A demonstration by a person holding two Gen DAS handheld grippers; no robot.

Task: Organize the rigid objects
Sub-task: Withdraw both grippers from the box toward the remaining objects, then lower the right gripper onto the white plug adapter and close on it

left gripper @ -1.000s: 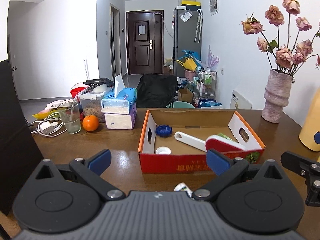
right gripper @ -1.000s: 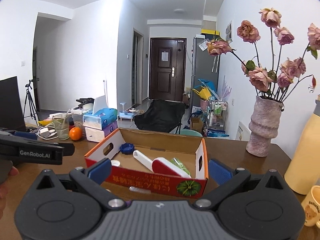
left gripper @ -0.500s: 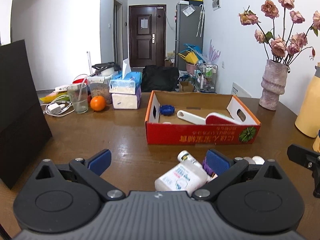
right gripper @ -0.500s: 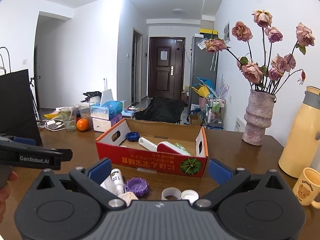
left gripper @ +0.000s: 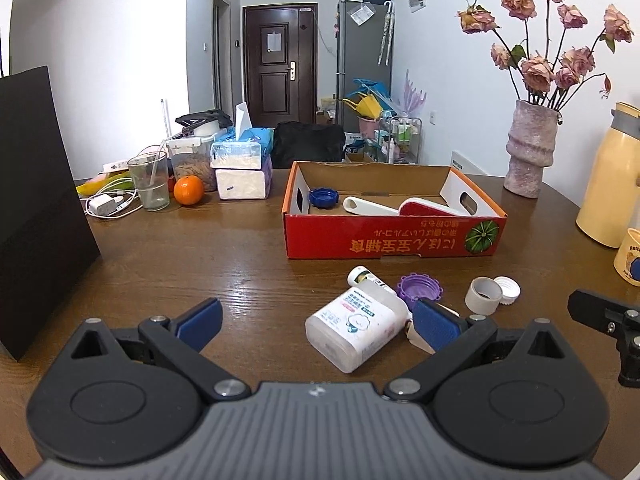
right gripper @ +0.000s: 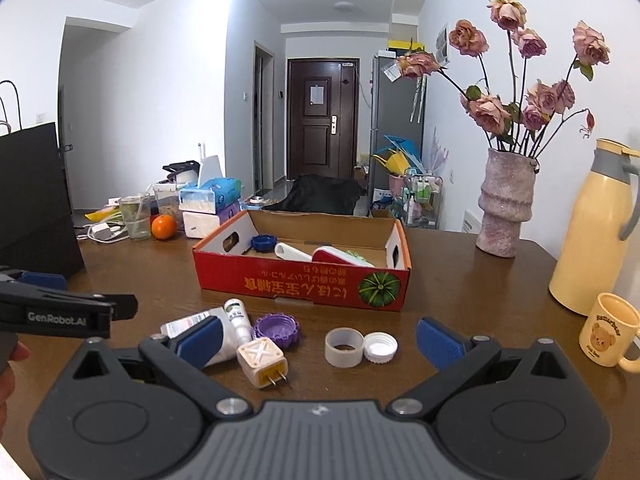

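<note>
A red cardboard box (left gripper: 394,240) (right gripper: 304,284) holds a blue lid (left gripper: 323,197), a white scoop (left gripper: 370,206) and a red-and-white item (left gripper: 430,208). In front of it on the table lie a white bottle (left gripper: 354,328), a small tube (right gripper: 238,318), a purple lid (right gripper: 277,329), a tape roll (right gripper: 344,347), a white cap (right gripper: 381,347) and a beige plug adapter (right gripper: 262,362). My left gripper (left gripper: 316,322) is open and empty just before the bottle. My right gripper (right gripper: 318,338) is open and empty over the small items.
A black bag (left gripper: 36,216) stands at the left. A glass (left gripper: 149,182), an orange (left gripper: 188,191), tissue packs (left gripper: 242,168) and a charger (left gripper: 102,204) sit at the back left. A vase of roses (right gripper: 506,208), a yellow flask (right gripper: 596,228) and a bear mug (right gripper: 610,330) stand at the right.
Both grippers have drawn back and up from the box. The loose items in front of the box have come into view.
</note>
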